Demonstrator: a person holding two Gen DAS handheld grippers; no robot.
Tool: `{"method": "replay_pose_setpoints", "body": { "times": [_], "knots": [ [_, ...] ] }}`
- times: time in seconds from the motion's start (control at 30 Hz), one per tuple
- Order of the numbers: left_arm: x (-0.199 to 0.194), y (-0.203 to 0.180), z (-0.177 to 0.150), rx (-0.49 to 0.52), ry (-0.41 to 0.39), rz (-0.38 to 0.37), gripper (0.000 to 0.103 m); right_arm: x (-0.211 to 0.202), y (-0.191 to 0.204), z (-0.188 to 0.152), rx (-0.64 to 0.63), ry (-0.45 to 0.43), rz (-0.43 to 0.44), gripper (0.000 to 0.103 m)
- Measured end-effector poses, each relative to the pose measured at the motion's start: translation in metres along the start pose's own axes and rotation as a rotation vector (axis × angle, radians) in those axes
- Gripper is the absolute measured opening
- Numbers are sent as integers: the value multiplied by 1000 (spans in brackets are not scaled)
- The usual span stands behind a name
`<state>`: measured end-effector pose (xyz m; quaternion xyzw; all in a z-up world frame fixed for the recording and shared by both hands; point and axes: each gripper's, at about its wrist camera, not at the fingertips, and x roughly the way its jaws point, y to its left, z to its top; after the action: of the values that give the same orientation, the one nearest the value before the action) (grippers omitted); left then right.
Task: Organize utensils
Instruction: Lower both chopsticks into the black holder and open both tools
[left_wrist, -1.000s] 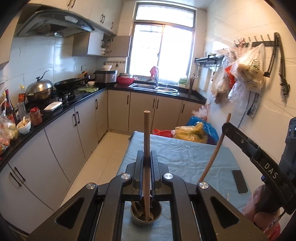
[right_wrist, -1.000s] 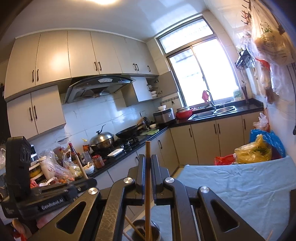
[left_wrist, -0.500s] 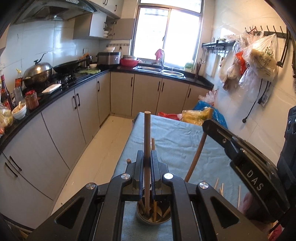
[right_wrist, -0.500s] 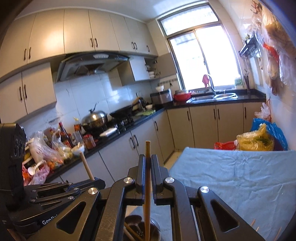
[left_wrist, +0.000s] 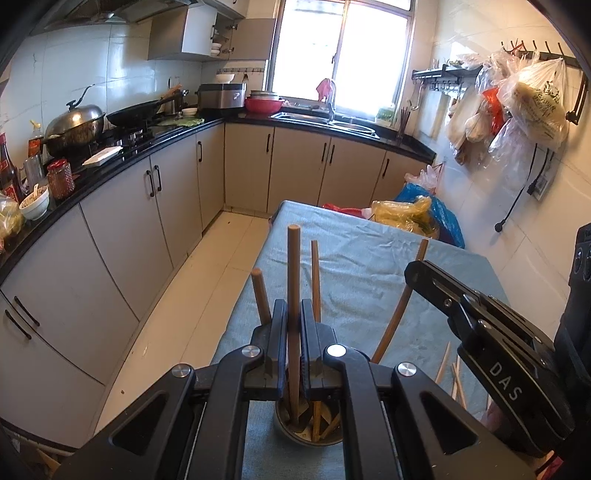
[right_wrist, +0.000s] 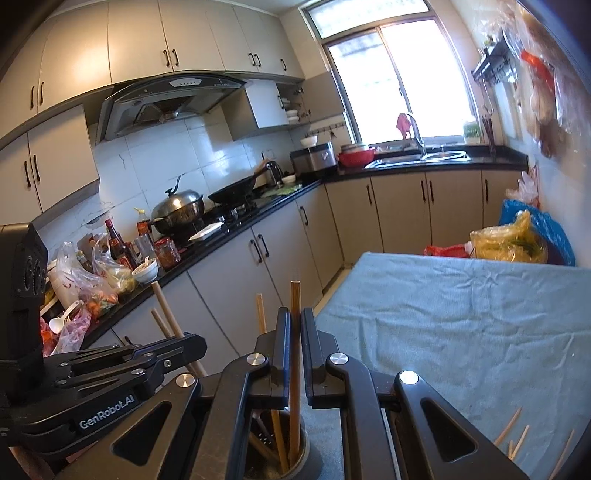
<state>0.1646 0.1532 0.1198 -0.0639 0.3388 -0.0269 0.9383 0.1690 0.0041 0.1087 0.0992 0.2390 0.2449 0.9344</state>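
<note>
Kitchen w/ grey base cabinets (left_wrist: 122, 236) along a black countertop (left_wrist: 122, 157); wok (left_wrist: 142, 112) and lidded pot (left_wrist: 74, 125) on the hob, sink (left_wrist: 325, 120) under the window (left_wrist: 340, 51); plastic bags (left_wrist: 532, 99) hang on the R wall. Foreground: table under a blue-grey cloth (left_wrist: 369, 280), wrinkled; yellow bag (right_wrist: 509, 240) beyond its far end. Left gripper (left_wrist: 293, 332): jaws closed to a narrow gap, clamped on a round wooden stick (left_wrist: 293, 280), held upright; stick's lower end reaches inside the metal cup (left_wrist: 295, 434) standing on the cloth just below the jaws. Right gripper (right_wrist: 294, 332): likewise pinched on a thinner bamboo chopstick (right_wrist: 295, 299), near vertical, lower end down in the same cup (right_wrist: 306, 448); from the L cam it shows as a black linkage marked "DAS" (left_wrist: 491, 354), gripping the curved-looking stick (left_wrist: 400, 310). Cup also holds other upright sticks (left_wrist: 315, 277), approx. side by side w/ the held ones; exact count not clear. Loose chopsticks (right_wrist: 517, 437) lie flat on the cloth to the R of the cup, apart from it.
</note>
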Motion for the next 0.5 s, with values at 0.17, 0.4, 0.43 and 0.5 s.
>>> {"method": "replay_pose_setpoints", "body": {
  "times": [0.17,0.4,0.43,0.5],
  "knots": [
    [-2,-1,-1,2,3,-4,6,1,-3,-2,19,30,18,7],
    [-9,-4,0,5,-3,-17,6,-6,-4,-1,31,38,38,14],
    [-10,-4,1,4,-5,-15,6,-8,-4,0,32,34,38,15],
    [-13,-4,1,3,-6,-17,6,-12,-4,1,34,29,43,16]
  ]
}}
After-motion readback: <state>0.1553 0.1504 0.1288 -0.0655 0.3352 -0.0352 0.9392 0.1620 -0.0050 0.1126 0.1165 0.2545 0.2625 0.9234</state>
